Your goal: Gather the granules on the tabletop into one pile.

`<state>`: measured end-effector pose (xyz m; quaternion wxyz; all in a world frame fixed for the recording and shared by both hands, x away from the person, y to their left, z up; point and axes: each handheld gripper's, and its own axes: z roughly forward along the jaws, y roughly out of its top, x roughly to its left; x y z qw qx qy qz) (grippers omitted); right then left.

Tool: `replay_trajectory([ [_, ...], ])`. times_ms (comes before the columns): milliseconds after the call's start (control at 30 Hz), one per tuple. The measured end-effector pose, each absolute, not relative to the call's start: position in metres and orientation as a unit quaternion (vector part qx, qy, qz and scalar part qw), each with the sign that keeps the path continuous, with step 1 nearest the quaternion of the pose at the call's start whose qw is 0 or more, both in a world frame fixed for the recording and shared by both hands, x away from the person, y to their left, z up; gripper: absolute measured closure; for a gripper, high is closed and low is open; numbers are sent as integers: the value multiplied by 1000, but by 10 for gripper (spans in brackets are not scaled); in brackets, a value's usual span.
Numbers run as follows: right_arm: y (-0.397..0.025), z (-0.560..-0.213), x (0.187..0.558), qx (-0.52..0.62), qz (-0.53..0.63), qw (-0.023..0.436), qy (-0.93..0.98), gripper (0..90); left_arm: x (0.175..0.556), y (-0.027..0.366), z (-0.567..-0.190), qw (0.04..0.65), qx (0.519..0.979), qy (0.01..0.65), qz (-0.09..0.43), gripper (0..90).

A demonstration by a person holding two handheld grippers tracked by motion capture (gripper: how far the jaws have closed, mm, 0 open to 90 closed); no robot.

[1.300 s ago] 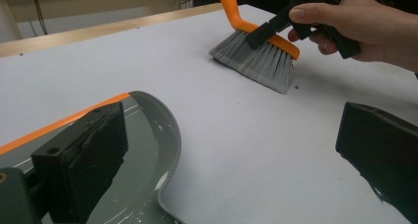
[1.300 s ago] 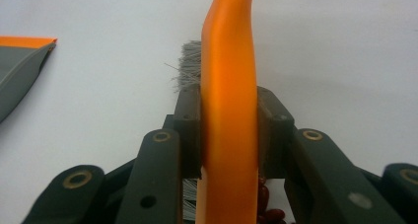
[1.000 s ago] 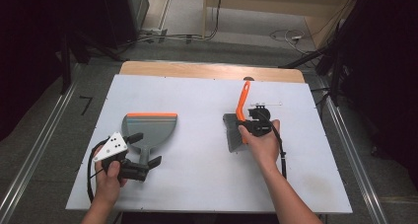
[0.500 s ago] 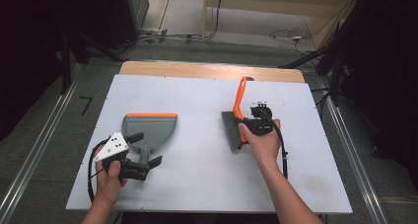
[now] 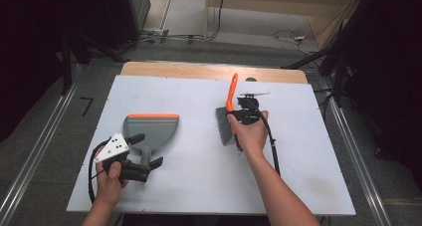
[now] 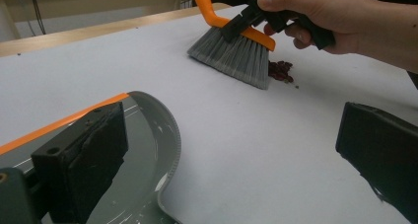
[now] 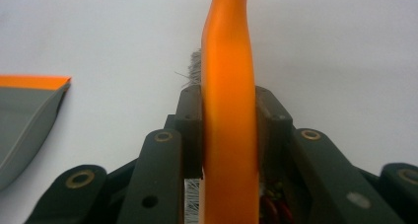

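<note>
Brush (image 5: 228, 117): curved orange handle, grey bristles

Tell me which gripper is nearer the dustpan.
Left. The left gripper sits with open jaws around the dustpan handle; the right gripper is off to its right, clamped on the brush.

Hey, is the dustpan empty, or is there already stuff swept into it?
Empty as far as shows: the dustpan has a bare grey tray in the high view, and the dark red crumbs lie on the table beside the brush.
</note>
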<state>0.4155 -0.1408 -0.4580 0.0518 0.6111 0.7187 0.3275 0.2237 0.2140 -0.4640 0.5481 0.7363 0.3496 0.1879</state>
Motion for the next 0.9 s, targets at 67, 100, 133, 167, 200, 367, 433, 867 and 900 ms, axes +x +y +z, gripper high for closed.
replay_trajectory([
  [67,-146,-458,415,615,324,57,717,678,224,214,-464,548,736,350,188,0],
  [100,-149,-458,414,617,320,60,716,678,224,214,-464,548,736,350,188,0],
  [133,-152,-457,413,618,320,64,715,677,224,214,-464,549,736,350,188,0],
  [167,-154,-457,412,619,319,65,715,678,224,213,-464,550,735,349,188,0],
  [200,-157,-457,411,623,318,67,712,677,224,213,-464,550,736,348,187,0],
  [367,-173,-457,406,631,316,70,705,676,223,210,-463,546,739,347,188,0],
  [433,-178,-458,403,632,318,71,703,677,223,209,-464,547,739,346,187,0],
  [867,-196,-439,394,544,389,53,742,679,224,210,-465,544,740,348,187,0],
  [900,-198,-434,394,532,395,51,747,679,224,209,-465,545,740,348,187,0],
])
